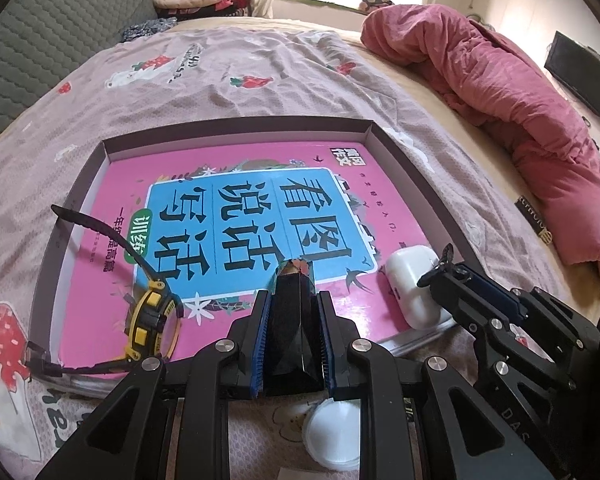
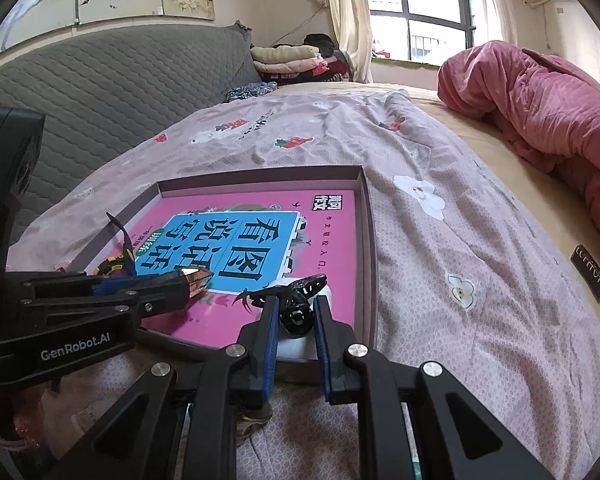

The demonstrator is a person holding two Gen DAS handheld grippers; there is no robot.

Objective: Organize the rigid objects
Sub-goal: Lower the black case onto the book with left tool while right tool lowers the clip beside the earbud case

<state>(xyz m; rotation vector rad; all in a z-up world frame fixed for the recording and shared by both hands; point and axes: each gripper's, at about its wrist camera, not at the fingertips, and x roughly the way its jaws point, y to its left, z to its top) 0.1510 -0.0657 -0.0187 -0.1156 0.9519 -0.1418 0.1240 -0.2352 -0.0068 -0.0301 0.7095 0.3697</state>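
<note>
Both claws of mine hang over the near edge of the tray, each clamped on something.

Biggest first: the bed sheet [image 1: 260, 80] with strawberry prints carries a shallow tray [image 1: 236, 126], and a pink book [image 1: 236, 216] fills its floor. On that book lie a yellow-and-black watch [image 1: 154, 320] at the near left corner and a white earbud case [image 1: 414, 284] at the near right. My left gripper [image 1: 293, 320] squeezes a faceted black bottle [image 1: 292, 336] (gold tip pointing forward) above the book. My right gripper [image 2: 296, 314] pinches a small black hair clip [image 2: 296, 300], just over the case.
</note>
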